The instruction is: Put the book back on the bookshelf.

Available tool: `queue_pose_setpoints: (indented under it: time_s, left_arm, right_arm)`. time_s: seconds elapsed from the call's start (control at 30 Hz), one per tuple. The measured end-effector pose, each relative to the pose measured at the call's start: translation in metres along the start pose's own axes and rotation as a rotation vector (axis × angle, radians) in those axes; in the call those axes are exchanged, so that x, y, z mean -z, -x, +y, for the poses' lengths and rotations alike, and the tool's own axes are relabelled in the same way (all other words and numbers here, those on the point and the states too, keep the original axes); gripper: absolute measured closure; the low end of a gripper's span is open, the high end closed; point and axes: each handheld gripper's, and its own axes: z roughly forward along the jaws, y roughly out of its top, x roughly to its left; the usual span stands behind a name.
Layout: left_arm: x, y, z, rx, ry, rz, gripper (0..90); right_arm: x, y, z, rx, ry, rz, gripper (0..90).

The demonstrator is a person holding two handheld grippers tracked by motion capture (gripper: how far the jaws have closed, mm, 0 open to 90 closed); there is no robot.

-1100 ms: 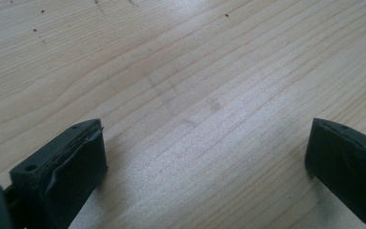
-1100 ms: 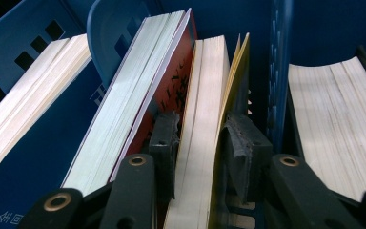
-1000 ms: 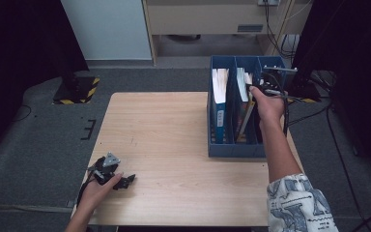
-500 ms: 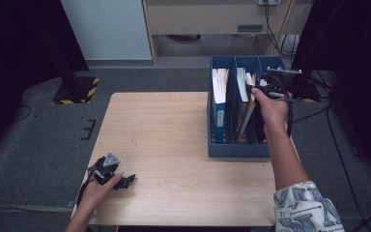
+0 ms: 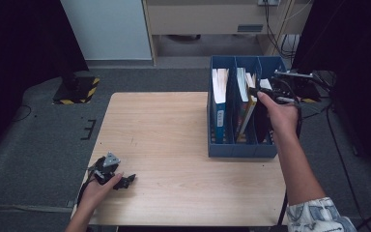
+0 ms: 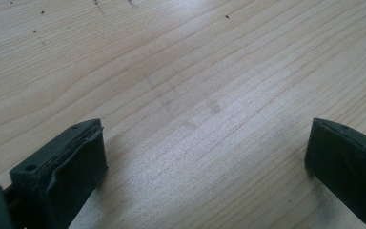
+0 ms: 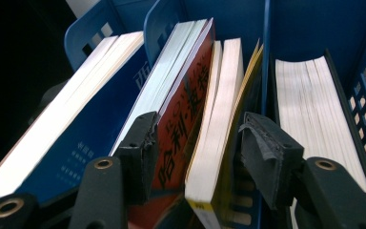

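Books in the middle slot of blue file rack (image 5: 241, 147): red-cover book (image 7: 183, 119) and yellow-cover book (image 7: 217, 129) sit between the right gripper (image 7: 195, 152) jaws, leaning left in its view. Jaws have just been opening; pads stand off both covers, small gap each side, nothing pinched. Blue book (image 7: 86, 129) in the slot left of the jaws, black-cover book (image 7: 310, 109) in the slot right of them, past the blue divider. High view: right gripper (image 5: 265, 92) over the rack's far end, hand (image 5: 282, 113) behind it, rack on the right part of wooden table (image 5: 174, 125).

Left gripper (image 6: 205, 157) jaws spread wide, bare tabletop (image 6: 186, 95) between and ahead of them, nothing held. High view: left gripper (image 5: 113, 174) rests low at the table's near-left corner, well apart from the rack, left hand (image 5: 99, 188) on it.
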Motion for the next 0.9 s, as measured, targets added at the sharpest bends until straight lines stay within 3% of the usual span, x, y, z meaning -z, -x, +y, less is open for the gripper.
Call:
queue_pose_setpoints:
  time_s: [0.57, 0.9]
  left_arm:
    - [0.000, 0.000, 0.000, -0.001, 0.002, 0.001, 0.0]
    - [0.000, 0.000, -0.001, -0.002, 0.002, 0.001, 0.0]
  right_arm:
    - [0.033, -0.002, -0.034, 0.034, -0.018, 0.036, 45.4]
    - [0.042, -0.004, -0.055, 0.049, -0.044, 0.057, 42.8]
